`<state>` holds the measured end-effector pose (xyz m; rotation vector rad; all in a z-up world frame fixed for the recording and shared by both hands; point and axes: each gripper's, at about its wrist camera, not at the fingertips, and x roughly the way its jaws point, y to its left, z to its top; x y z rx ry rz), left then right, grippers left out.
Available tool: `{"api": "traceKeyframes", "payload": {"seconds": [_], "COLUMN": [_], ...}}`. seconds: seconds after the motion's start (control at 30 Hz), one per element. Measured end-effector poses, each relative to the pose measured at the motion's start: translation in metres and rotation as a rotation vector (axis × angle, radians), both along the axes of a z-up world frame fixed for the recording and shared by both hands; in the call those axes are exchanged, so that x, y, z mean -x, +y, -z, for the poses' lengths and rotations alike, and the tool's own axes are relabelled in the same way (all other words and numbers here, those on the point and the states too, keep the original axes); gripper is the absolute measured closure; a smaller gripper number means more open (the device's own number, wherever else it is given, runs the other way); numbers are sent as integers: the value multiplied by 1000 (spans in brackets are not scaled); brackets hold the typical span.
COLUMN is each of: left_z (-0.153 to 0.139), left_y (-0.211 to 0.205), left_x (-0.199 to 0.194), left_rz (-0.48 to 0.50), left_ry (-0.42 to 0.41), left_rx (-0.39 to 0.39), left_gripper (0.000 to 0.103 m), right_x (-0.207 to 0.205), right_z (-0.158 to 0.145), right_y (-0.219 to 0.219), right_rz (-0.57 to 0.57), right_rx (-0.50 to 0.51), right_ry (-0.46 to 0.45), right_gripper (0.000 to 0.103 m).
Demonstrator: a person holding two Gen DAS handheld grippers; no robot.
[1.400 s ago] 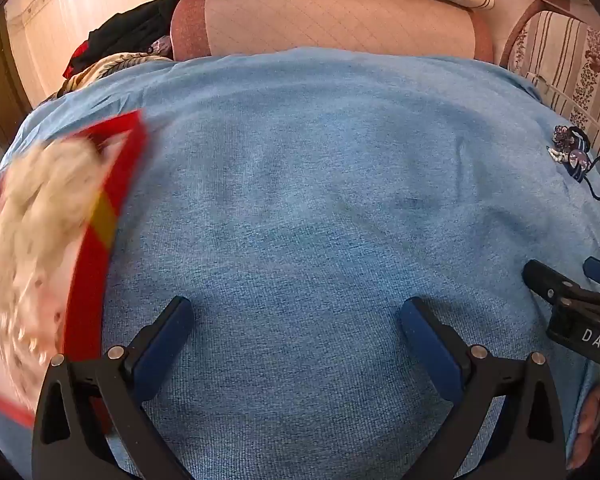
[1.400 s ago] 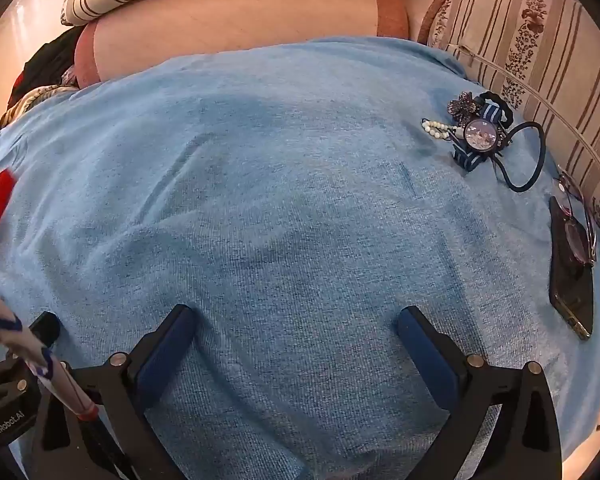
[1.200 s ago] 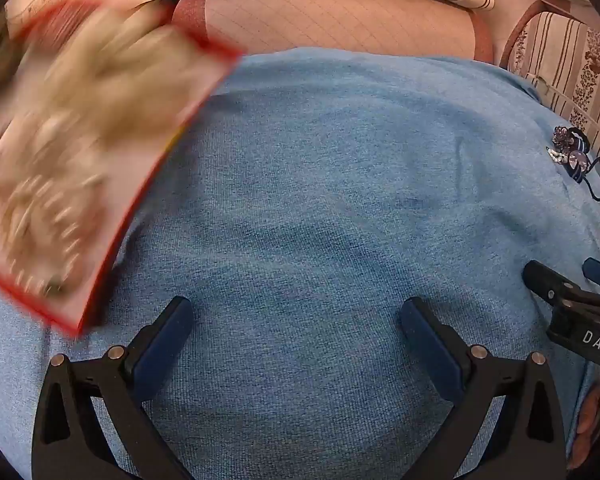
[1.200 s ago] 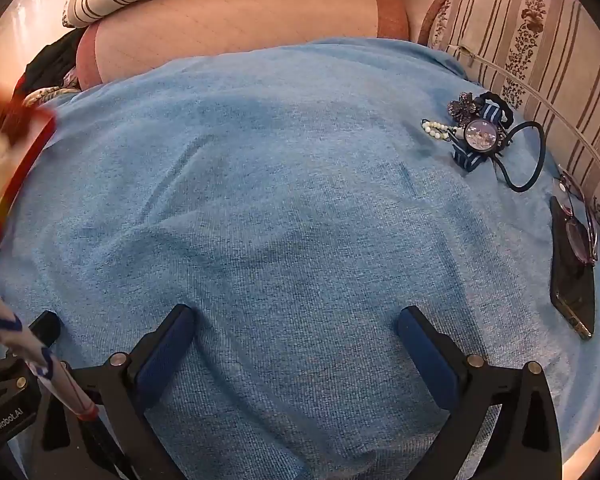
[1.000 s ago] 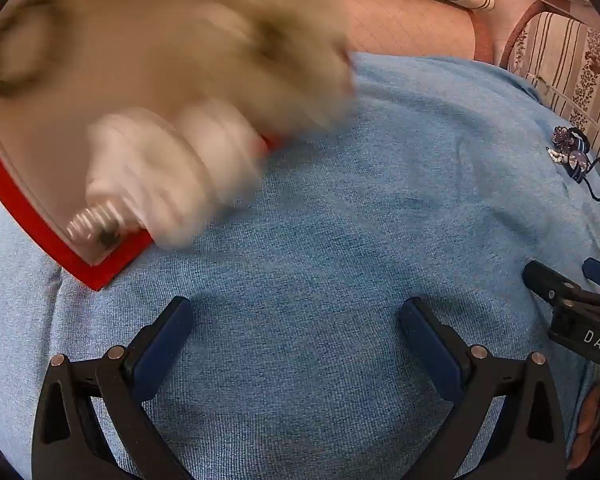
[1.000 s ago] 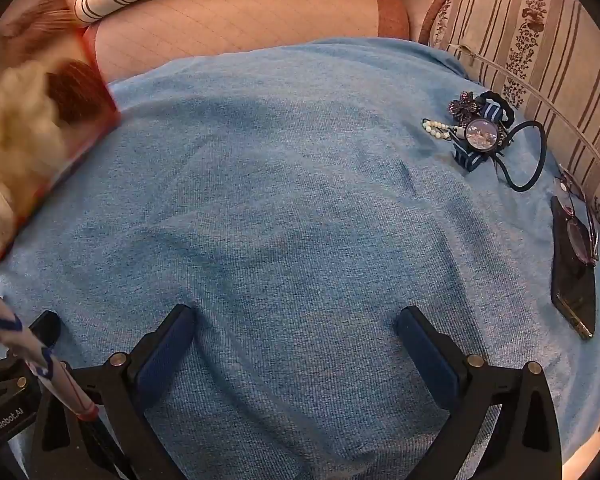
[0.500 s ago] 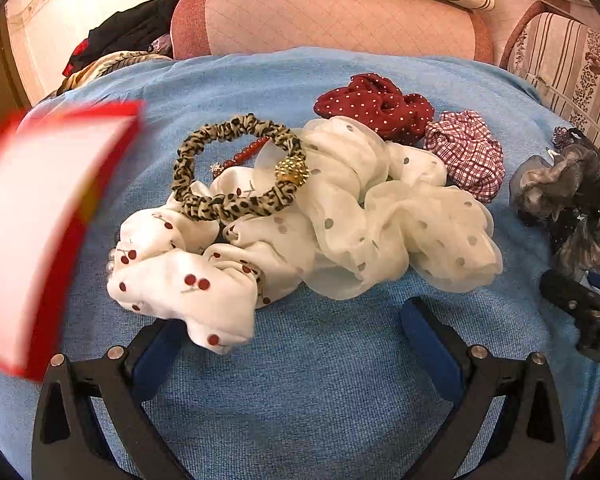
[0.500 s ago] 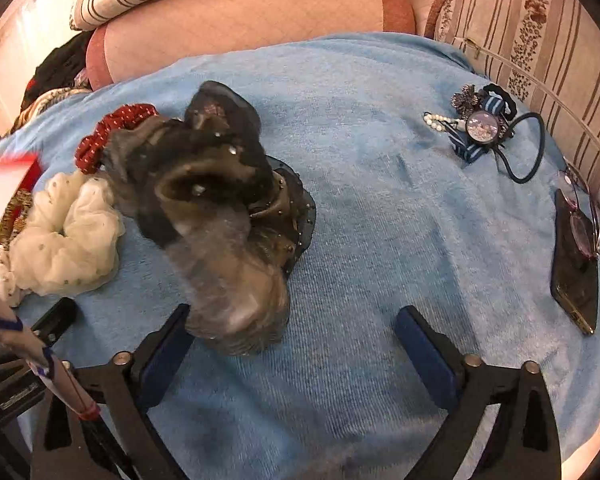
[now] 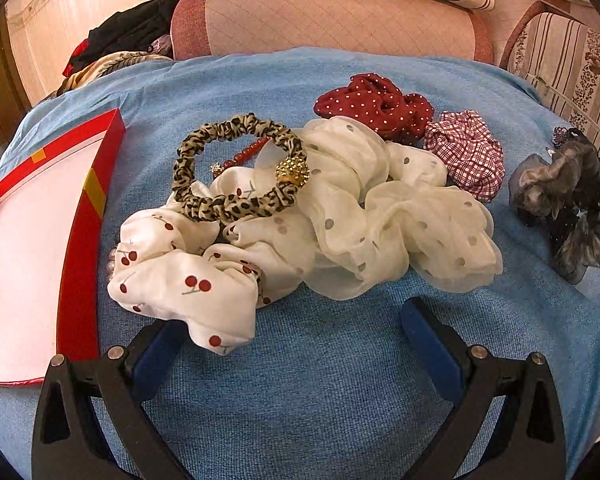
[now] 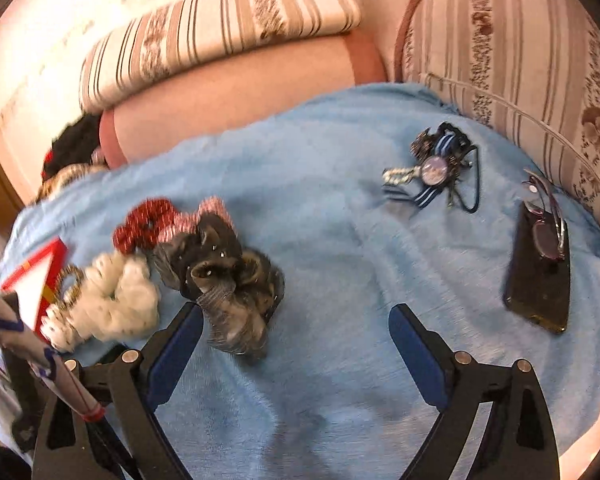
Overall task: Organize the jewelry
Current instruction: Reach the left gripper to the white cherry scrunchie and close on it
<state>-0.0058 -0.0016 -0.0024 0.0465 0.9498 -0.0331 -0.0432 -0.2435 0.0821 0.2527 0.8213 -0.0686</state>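
Left tool [image 9: 292, 340] spread wide and empty above the blue blanket [image 9: 320, 400], the cherry-print scrunchie [image 9: 188, 280] right at its fingertips. Right tool [image 10: 296, 336] likewise released, a grey scrunchie [image 10: 228, 280] beside its left finger. Beyond lie the leopard hair tie [image 9: 236, 168], cream dotted scrunchie [image 9: 380, 220], and red box lid [image 9: 80, 240] at the left.

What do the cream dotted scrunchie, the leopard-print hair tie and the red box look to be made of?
Cream dotted scrunchie: sheer, organza-like fabric, since its ruffled edges look translucent. Leopard-print hair tie: gathered printed cloth, probably over elastic, with a gold bead that glitters as if studded. Red box: likely glossy card, judging by its thin, straight walls and plain pale inside.
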Motion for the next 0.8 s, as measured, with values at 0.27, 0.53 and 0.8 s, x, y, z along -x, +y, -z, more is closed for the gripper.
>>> {"api": "traceKeyframes", "payload": {"seconds": [0.27,0.53,0.8], "left_z": [-2,-15,-71], "left_y": [-1,7,29], "left_x": [-2,10,65], "left_rz": [0,38,79], "left_ry": [0,42,-105], "left_rx": [-4,25,93], "left_gripper": [0,0,0], "right_x": [5,7,18], "right_z": [-11,-18,-26], "right_y": [0,8,22], "right_rz": [-75,-110,-141], "right_rx": [-85,-90,-79], "right_ry": [-67,-110,-128], "right_gripper": [15,15,15]}}
